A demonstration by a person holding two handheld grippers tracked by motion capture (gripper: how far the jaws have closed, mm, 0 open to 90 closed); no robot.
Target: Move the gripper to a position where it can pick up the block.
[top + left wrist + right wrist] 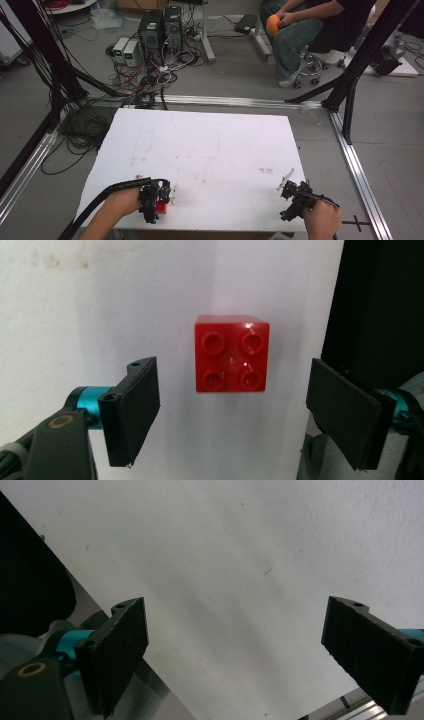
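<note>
Reaching in from the near edge of the white bench (200, 145), the person's two hands each hold a gripper low over its surface. The left hand (121, 202) carries the left gripper (159, 197) at the near left corner, with a thick black cable (107, 192) curving back from it toward the forearm. Its jaws are spread wide apart and grasp nothing. A red block (161, 207) sits on the bench right under this gripper, close to the near edge.

In the left gripper view the red block (231, 354) lies flat on the white surface between the two black pads (134, 407), clear of both, with bare bench on either side. Four round studs show on its top face, and a glint of light sits on the upper right one. A dark area borders the bench at the right of that view.

The right hand (323, 219) holds the right gripper (292, 192) near the near right corner, angled toward the middle of the bench. In the right gripper view its jaws stand well apart, released, with only plain white bench (240, 580) between them and the bench edge running diagonally below.

Farther off, the bench top is bare apart from faint smudges. Beyond its far edge a metal rail (225, 101) crosses the grey floor (240, 70). Past that lie tangled cables (145, 80) and two computer towers (161, 27), and at the far right a seated person (300, 30) on a wheeled stool holds an orange ball (273, 23).
</note>
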